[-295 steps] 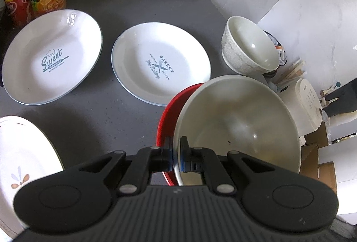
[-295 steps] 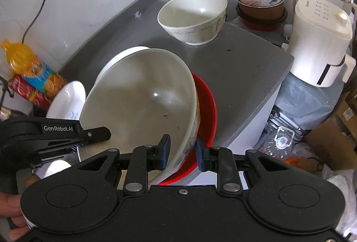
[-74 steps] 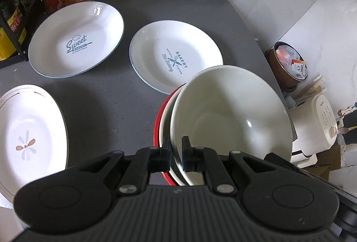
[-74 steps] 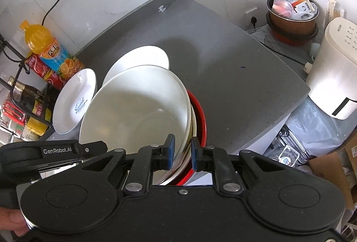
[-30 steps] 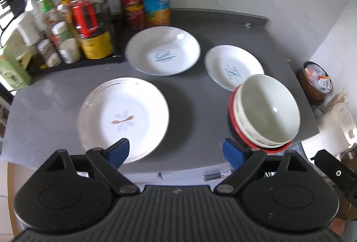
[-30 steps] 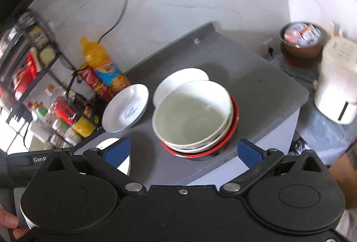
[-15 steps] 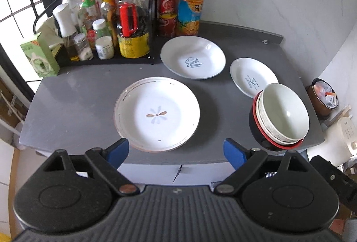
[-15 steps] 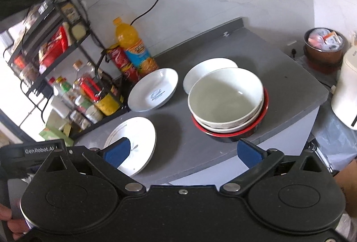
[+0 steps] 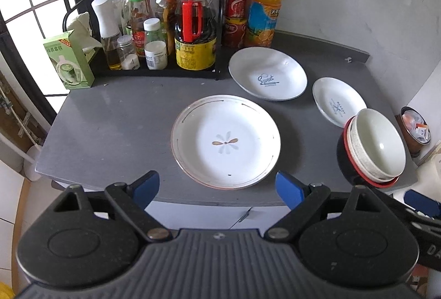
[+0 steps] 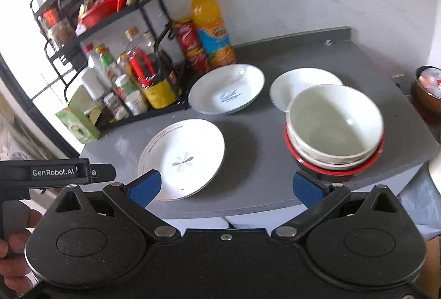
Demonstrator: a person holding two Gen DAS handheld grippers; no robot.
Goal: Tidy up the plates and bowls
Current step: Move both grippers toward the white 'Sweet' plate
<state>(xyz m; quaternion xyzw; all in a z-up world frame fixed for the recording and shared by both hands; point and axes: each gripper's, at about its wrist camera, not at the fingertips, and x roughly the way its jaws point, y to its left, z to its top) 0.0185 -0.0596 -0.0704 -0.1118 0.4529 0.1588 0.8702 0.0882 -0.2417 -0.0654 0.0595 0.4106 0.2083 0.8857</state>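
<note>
On the grey counter (image 9: pixel 115 133) the bowls (image 9: pixel 374 146) are nested at the right edge, while three plates lie apart. We hold the left gripper (image 9: pixel 217 187) and right gripper (image 10: pixel 224 187) spread wide and empty, back from the counter's front. We judge stacking comes next: pinch the small plate (image 9: pixel 337 101) by its rim and lower it level onto the flower plate (image 9: pixel 226 141).

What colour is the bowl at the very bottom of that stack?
The bottom bowl is red inside with a black outside, clearest in the left wrist view.
</note>
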